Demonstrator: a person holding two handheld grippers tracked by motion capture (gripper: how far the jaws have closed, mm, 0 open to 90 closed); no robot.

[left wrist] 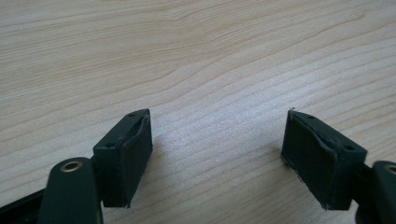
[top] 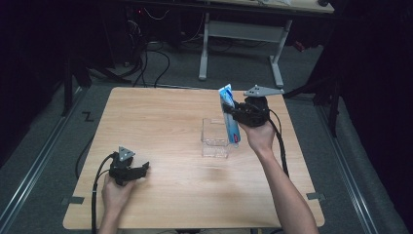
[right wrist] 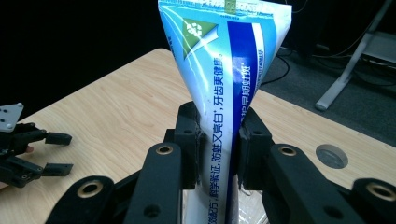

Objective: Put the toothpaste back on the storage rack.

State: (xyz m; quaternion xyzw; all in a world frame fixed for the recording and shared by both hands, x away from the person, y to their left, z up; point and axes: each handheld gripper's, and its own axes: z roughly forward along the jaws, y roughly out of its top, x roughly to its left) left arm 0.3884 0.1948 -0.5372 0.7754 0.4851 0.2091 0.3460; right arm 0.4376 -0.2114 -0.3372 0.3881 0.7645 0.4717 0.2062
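Right gripper (top: 233, 110) clamped tight on a blue-and-white toothpaste tube (top: 230, 117), pads pressing both sides of its body. Tube held upright, crimped flat end on top, lower end just above or inside a clear plastic box (top: 215, 139) at mid-table; cannot tell which. Left gripper (top: 142, 168) resting low near the front left of the wooden table (top: 160, 117), jaws spread wide, nothing between them, well apart from tube and box.
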